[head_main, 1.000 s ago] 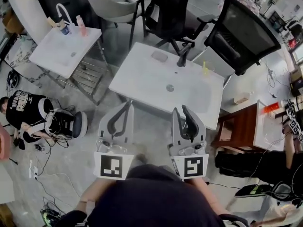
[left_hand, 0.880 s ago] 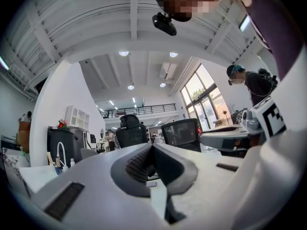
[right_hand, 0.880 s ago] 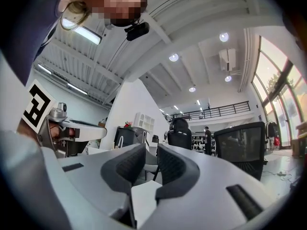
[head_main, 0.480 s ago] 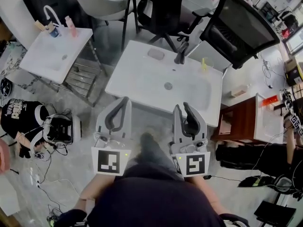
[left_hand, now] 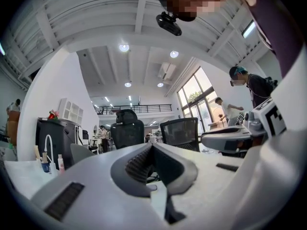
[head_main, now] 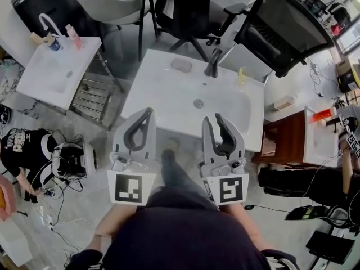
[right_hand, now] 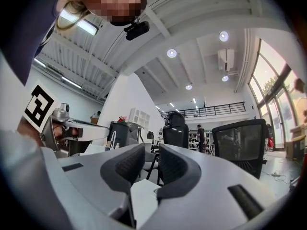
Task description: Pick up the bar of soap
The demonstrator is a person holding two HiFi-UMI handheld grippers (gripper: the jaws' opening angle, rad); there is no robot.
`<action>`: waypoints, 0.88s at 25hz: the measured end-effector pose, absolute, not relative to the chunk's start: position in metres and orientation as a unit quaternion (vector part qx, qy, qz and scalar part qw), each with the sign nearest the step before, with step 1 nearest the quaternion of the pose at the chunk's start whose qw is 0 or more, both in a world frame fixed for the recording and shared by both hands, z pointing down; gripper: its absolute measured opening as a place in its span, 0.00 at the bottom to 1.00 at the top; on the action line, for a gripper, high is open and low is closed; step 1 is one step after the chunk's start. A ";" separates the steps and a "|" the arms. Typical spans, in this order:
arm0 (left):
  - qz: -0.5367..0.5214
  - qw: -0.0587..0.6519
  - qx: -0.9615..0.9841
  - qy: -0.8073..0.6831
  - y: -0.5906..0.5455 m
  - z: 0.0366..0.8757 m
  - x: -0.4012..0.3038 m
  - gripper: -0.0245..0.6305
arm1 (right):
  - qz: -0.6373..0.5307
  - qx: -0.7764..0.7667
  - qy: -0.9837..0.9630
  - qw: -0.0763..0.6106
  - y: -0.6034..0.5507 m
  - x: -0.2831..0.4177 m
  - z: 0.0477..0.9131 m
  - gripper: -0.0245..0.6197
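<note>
Left gripper view shows the left tool [left_hand: 152, 146] with its two dark pads meeting at the tips and nothing caught between them. The right tool [right_hand: 151, 161] stands a little apart: a narrow gap runs between its ribbed pads, it has just been opening, and it is empty too.

From the head view, both tools are held side by side (marker cubes toward the person). Their tips reach just over the near edge of a white worktop [head_main: 152, 94] with a sunken basin. The drain [head_main: 198, 103] sits in the basin, roughly between the two tools and a little beyond them.

The bar of soap [head_main: 181, 65], a pale rounded block, lies flat on the worktop's far rim, well apart from both tools. The dark faucet [head_main: 212, 63] stands just to its right. A small yellow item [head_main: 242, 77] stands near the far right corner; what it is cannot be made out. A black mesh chair [head_main: 281, 27] stands beyond that corner.
</note>
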State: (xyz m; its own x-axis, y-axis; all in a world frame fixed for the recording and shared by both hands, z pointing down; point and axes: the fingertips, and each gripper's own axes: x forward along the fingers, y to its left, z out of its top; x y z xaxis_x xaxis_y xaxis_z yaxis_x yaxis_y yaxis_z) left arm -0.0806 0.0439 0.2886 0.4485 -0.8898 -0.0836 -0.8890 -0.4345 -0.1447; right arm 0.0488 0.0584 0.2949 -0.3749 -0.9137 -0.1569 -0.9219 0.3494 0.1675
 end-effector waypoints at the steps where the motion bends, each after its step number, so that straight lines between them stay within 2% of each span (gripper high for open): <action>1: -0.002 0.084 -0.849 0.522 0.035 0.289 -0.081 0.04 | 0.115 -0.560 0.821 0.016 0.049 0.047 0.295 0.17; 22: -0.008 0.078 -0.868 0.490 -0.167 0.301 -0.074 0.04 | 0.107 -0.557 0.824 -0.013 -0.151 0.037 0.314 0.20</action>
State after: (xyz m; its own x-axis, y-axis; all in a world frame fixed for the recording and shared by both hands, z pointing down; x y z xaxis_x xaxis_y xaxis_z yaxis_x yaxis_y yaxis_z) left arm -0.0736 -0.1672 0.3013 0.5194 -0.8523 -0.0619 -0.8497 -0.5073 -0.1435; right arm 0.0370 -0.1508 0.3137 -0.3794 -0.9200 -0.0983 -0.9145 0.3568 0.1906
